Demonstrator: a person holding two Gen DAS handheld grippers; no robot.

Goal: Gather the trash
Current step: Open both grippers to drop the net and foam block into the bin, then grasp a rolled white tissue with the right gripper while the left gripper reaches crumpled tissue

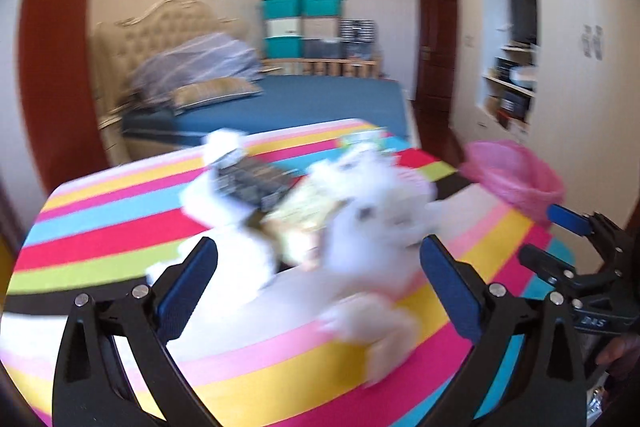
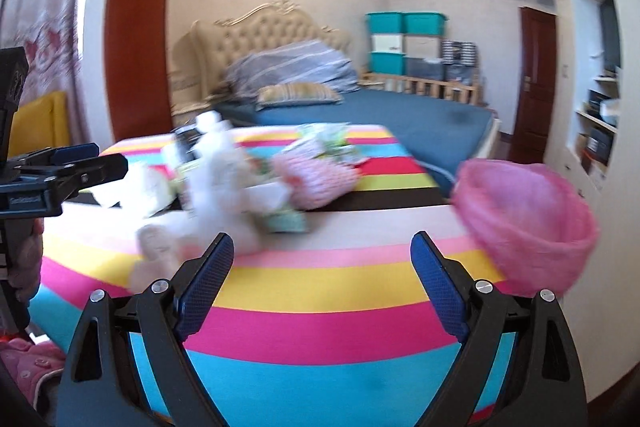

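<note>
blurred: white tissue heap [image 1: 360,211], contents unreadable | dark packet [image 1: 252,181] print illegible | pink basket [image 2: 528,223] smeared at right of frame | other gripper [image 2: 60,167] cut off at left edge | shelf items [image 1: 514,79] too small to tell

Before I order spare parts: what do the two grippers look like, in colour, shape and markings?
Both match. The left gripper and right gripper each have two black angular plastic arms with triangular cut-outs and round silver bolt heads, ending in flat blue textured pads. White lettering sits on the right gripper's body in the left wrist view, too blurred to read. No cables show.
</note>
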